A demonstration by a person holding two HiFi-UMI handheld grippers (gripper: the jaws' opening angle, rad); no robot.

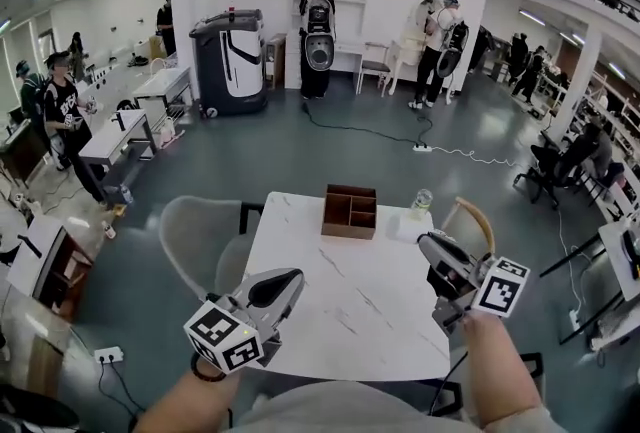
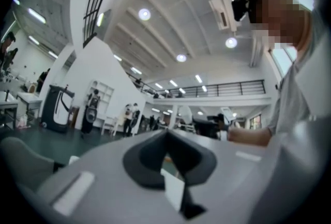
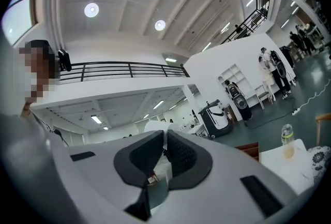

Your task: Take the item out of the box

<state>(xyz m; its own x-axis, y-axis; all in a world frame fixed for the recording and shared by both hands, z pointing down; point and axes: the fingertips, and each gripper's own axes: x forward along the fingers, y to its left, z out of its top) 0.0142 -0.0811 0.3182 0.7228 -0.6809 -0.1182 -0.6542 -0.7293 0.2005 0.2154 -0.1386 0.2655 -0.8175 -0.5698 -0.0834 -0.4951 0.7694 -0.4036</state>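
Note:
A brown wooden box [image 1: 349, 211] with open compartments stands at the far middle of the white table [image 1: 340, 311]; I cannot make out what lies inside. Its corner [image 3: 251, 149] shows in the right gripper view. A white item [image 1: 404, 227] lies just right of the box, beside a clear bottle [image 1: 422, 202]. My left gripper [image 1: 291, 278] hovers over the table's near left edge, tilted up, jaws shut and empty [image 2: 166, 134]. My right gripper [image 1: 427, 241] is held over the right edge, short of the white item, its jaws shut together [image 3: 164, 134].
A grey chair [image 1: 198, 236] stands left of the table and a wooden chair [image 1: 476, 217] at its right. The bottle [image 3: 287, 140] shows at the right in the right gripper view. People, desks and a cable [image 1: 370, 131] occupy the hall floor beyond.

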